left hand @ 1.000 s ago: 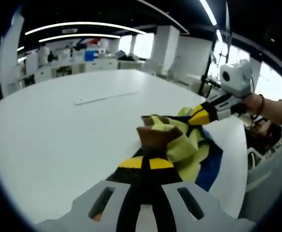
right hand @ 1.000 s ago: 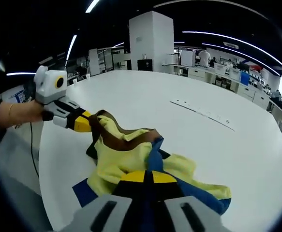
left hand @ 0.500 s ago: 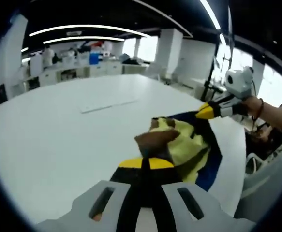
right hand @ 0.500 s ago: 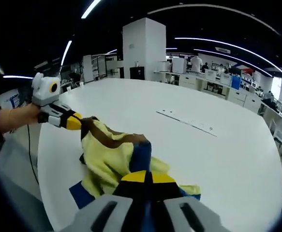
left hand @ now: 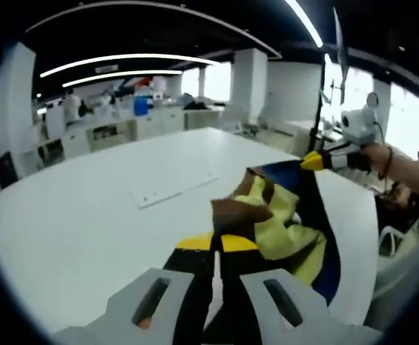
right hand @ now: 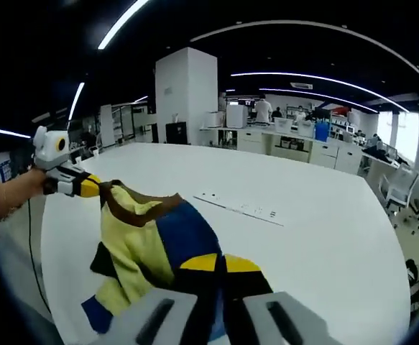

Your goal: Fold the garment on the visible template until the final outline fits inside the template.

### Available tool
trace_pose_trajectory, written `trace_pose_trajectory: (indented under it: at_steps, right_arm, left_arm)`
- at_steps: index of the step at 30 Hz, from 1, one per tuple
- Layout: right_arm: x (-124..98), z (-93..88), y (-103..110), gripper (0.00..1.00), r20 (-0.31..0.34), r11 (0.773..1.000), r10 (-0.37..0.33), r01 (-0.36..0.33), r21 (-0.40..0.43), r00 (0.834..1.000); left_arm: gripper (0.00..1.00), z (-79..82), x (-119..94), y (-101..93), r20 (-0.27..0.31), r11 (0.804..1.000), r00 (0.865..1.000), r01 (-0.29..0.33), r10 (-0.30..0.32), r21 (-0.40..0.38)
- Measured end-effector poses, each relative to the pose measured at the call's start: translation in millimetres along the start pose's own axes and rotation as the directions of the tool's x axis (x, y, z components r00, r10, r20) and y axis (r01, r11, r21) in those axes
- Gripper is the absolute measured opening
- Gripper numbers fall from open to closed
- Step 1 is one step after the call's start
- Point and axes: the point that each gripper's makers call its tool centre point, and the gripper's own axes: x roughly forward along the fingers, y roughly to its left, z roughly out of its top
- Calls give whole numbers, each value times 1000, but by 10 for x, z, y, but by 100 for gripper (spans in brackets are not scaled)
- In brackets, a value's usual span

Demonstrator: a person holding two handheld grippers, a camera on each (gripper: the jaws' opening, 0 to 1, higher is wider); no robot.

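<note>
Both grippers have the garment up off the white tabletop, stretched between them. In the right gripper view, the right gripper sits at six o'clock, fingers clamped down on blue and yellow cloth, and the left gripper comes in at nine o'clock, pinching the brown-trimmed edge. Over in the left gripper view, the left gripper has its yellow-tipped fingers closed on a bunch of brown fabric, and the right gripper holds the far corner out at two o'clock, with a hand behind it.

The garment, a yellow, blue and brown piece, hangs as a slack, rumpled sheet, its lower part trailing toward the tabletop's near edge. A long pale strip with small holes lies flat on the tabletop beyond, well apart from the cloth; whether that belongs to the template I cannot tell, and no clear template outline shows under the garment.

Progress looks early to me: the cloth is lifted and spread, no neat fold visible. Left to do: lay it flat, fold it in, and check the outline sits inside the template.
</note>
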Motion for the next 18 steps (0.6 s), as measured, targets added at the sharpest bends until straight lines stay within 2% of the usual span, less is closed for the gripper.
trace_pose_trajectory:
  at_steps: [3, 8, 14, 18]
  right_arm:
    - [86, 47, -134, 0, 12, 1000, -26, 26, 18, 1000]
    - [238, 24, -313, 0, 9, 995, -77, 76, 59, 997]
    - [431, -18, -489, 0, 17, 985, -132, 129, 117, 991]
    - [542, -54, -634, 0, 16, 972, -164, 159, 172, 986]
  left_arm:
    - [0, 144, 159, 56, 15, 1000, 1000, -15, 15, 25]
    - [0, 229, 443, 205, 22, 998, 998, -59, 58, 10]
    - [0, 165, 785, 401, 9, 993, 994, -105, 106, -51]
    - [0, 129, 982, 496, 23, 988, 992, -119, 122, -95]
